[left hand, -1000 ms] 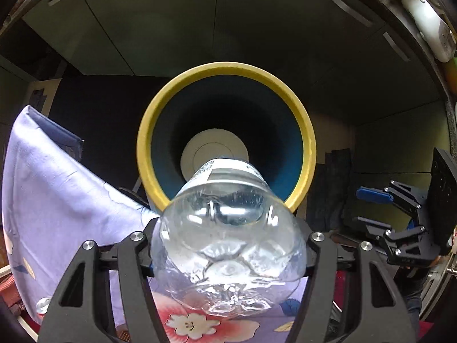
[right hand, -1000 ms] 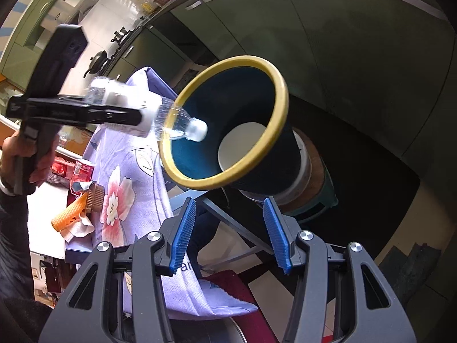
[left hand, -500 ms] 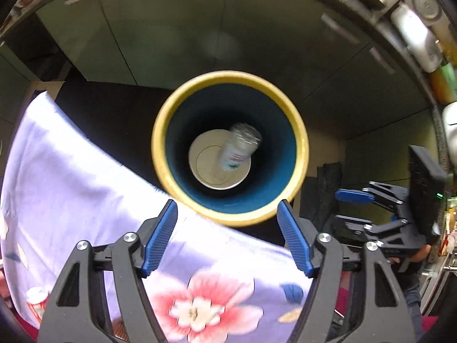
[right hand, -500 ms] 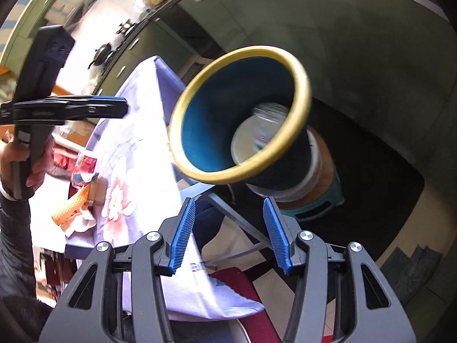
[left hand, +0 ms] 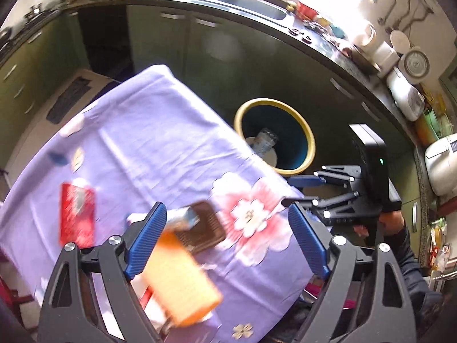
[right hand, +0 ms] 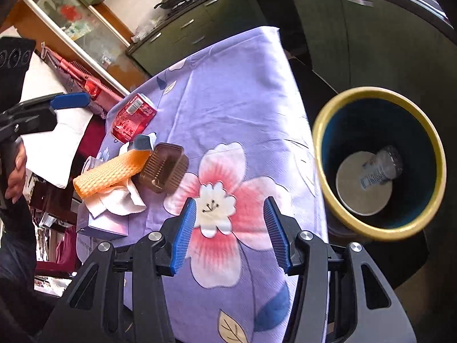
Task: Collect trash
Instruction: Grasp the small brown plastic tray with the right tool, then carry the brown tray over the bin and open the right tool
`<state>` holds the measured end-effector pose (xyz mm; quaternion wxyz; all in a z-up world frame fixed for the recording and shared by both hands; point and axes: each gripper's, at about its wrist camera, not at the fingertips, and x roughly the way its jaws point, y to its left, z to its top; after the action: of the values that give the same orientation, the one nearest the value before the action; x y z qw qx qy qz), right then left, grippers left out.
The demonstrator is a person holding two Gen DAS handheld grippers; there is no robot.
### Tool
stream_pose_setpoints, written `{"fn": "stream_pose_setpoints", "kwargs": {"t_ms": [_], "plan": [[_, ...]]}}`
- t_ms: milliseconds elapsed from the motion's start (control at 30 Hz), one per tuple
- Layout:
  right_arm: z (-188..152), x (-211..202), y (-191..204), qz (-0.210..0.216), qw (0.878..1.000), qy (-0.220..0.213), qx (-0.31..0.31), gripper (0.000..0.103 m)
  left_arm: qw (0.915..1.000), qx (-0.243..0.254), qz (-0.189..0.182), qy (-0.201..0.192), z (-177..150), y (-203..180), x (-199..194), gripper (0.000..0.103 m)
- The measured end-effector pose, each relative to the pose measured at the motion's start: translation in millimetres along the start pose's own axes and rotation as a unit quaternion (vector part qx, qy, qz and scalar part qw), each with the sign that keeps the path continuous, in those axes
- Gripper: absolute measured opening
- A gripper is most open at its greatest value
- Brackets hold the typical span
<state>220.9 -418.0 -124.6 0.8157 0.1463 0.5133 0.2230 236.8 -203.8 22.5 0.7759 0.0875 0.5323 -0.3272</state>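
A yellow-rimmed, dark blue bin (left hand: 302, 134) (right hand: 331, 143) stands just past the table's edge. A clear plastic bottle (left hand: 264, 141) (right hand: 381, 167) lies at its bottom. On the purple floral cloth (left hand: 142, 143) (right hand: 228, 85) lie a red can (left hand: 77, 214) (right hand: 132, 117), an orange foam sleeve (left hand: 180, 280) (right hand: 111, 174), a brown plastic tray (left hand: 204, 225) (right hand: 164, 167) and white tissue (right hand: 114, 200). My left gripper (left hand: 225, 208) hovers above the sleeve and tray, its jaws opening and gripping nothing. My right gripper (right hand: 230, 200) hangs open over the pink flower print, holding nothing.
Dark green cabinets and a cluttered counter with a sink (left hand: 251, 3) curve behind the table. A purple tissue box (right hand: 102, 225) sits at the table's near-left edge. A hand (right hand: 15, 171) grips the left gripper's handle. Floor shows beside the bin.
The left gripper let the bottle go and it dropped into the bin. Both grippers then swung away from the bin to above the table, and the left jaws spread wider.
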Motion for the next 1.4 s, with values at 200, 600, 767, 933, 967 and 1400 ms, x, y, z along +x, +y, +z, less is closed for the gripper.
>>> {"fn": "stream_pose_setpoints", "kwargs": {"t_ms": [200,600,767,933,967,1400], "plan": [[33.9,47.5,52.8,-0.009,0.999,0.038,-0.031,0.042,0.9965,-0.068,0.021,-0.044,-68.6,60.0,-50.8,0.087],[48.2,119.4,90.3,-0.071,0.989,0.119,-0.048,0.027,0.9694,-0.195,0.075,-0.128,-176.9,137.9,-78.1,0.093],[51.0,132.1,94.8,-0.094,0.986,0.123,-0.058,0.006,0.9637,-0.217,0.072,-0.138,-192.8,148.6,-70.3,0.094],[53.7,119.7,87.2,-0.114,0.986,0.102,-0.062,0.005,0.9642,-0.219,0.068,-0.132,-196.7,151.3,-64.2,0.094],[53.8,113.8,84.2,-0.117,0.986,0.097,-0.062,0.005,0.9640,-0.220,0.068,-0.133,-196.0,151.5,-64.0,0.094],[64.6,6.3,-54.8,-0.191,0.979,-0.002,0.074,0.005,0.9719,-0.183,0.089,-0.118,-181.9,132.9,-65.6,0.096]]}}
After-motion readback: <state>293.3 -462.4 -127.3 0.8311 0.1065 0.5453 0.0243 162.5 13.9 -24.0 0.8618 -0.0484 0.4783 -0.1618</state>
